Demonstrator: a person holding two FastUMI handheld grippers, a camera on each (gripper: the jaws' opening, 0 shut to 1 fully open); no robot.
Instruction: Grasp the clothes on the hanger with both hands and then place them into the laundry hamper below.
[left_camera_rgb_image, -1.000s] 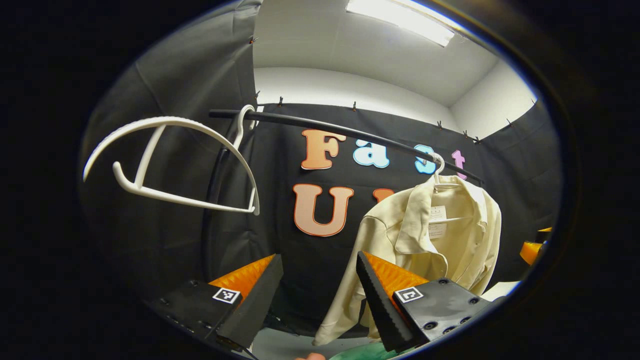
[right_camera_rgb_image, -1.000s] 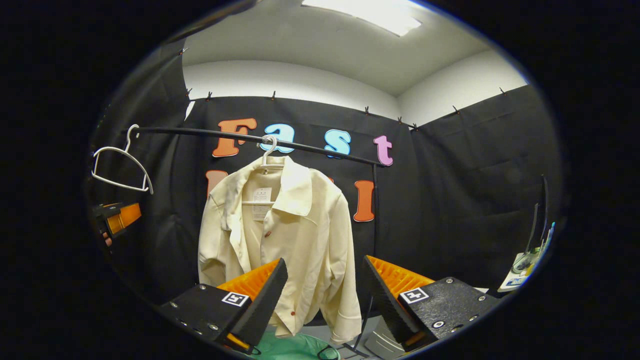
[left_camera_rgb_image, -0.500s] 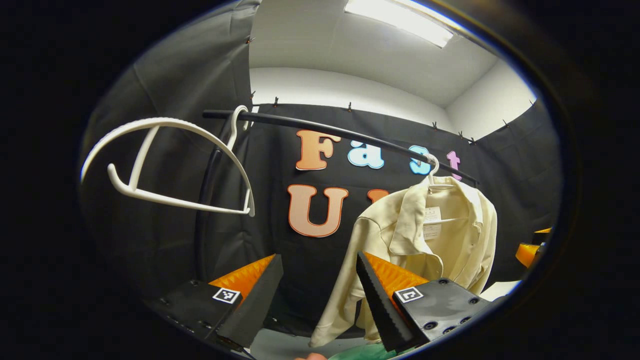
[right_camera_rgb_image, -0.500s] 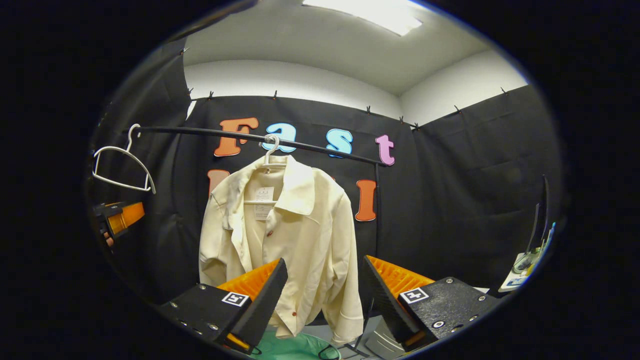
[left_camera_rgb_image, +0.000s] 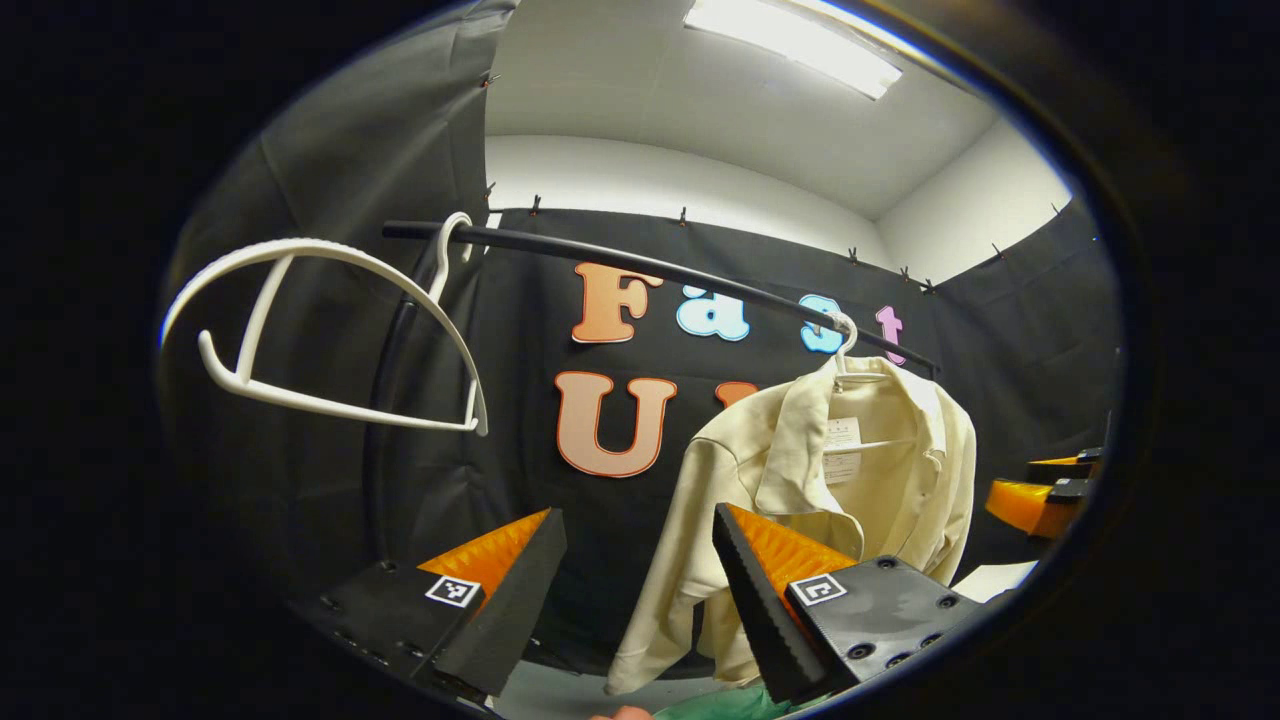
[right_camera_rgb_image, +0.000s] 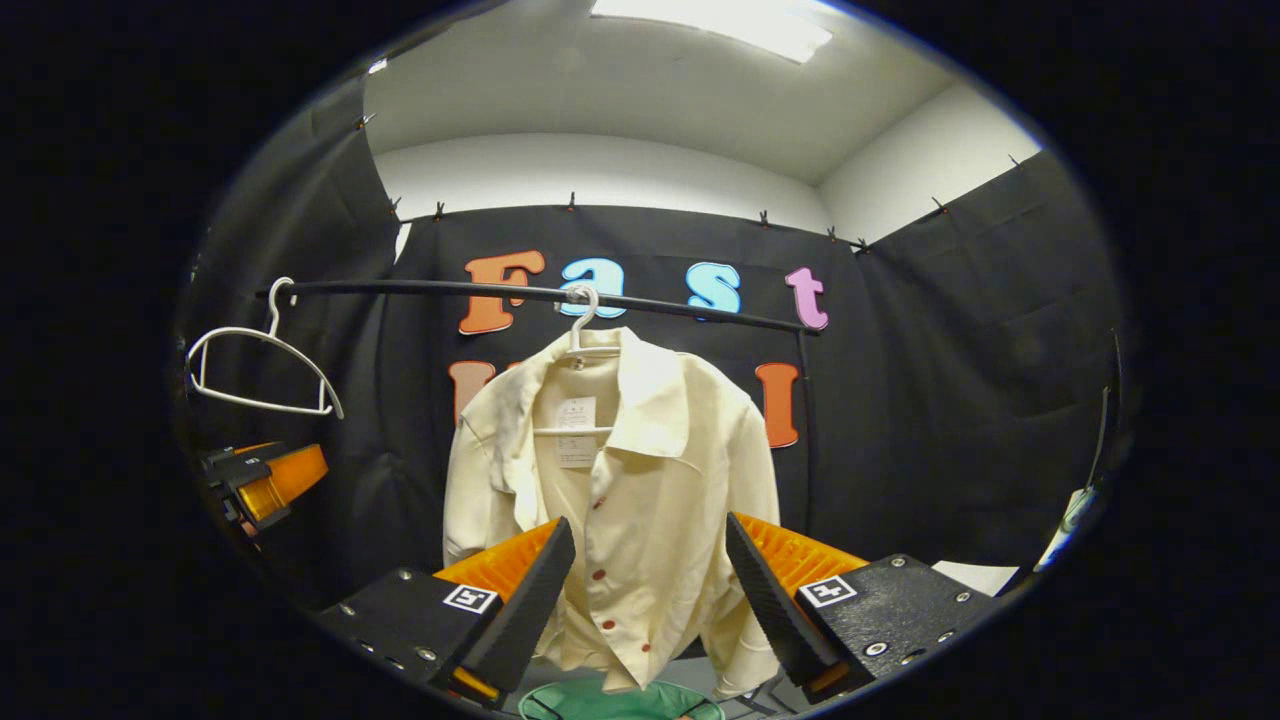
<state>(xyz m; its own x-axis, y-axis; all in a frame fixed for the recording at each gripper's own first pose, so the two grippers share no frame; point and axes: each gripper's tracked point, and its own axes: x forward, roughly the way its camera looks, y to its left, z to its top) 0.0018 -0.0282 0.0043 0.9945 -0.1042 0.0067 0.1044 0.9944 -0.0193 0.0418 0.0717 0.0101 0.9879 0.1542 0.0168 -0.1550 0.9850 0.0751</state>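
Observation:
A cream shirt (right_camera_rgb_image: 620, 500) with small red buttons hangs on a white hanger (right_camera_rgb_image: 580, 310) from a black rail (right_camera_rgb_image: 520, 292). In the left gripper view the same shirt (left_camera_rgb_image: 830, 490) hangs to the right. My right gripper (right_camera_rgb_image: 640, 590) is open, facing the shirt's front, short of it. Open too, my left gripper (left_camera_rgb_image: 635, 585) sits left of the shirt with nothing between its fingers. The green hamper (right_camera_rgb_image: 615, 700) shows its rim under the shirt. The left gripper (right_camera_rgb_image: 265, 480) shows at the far left of the right gripper view; the right gripper (left_camera_rgb_image: 1040, 490) shows at the right edge of the left gripper view.
An empty white hanger (left_camera_rgb_image: 330, 330) hangs at the rail's left end, close above my left gripper; it also shows as the empty hanger (right_camera_rgb_image: 260, 370) in the right gripper view. The rail's black upright post (right_camera_rgb_image: 805, 420) stands right of the shirt.
Both grippers have shifted toward the shirt. In the right gripper view the shirt has moved toward the centre and looks larger. In the left gripper view everything slid left.

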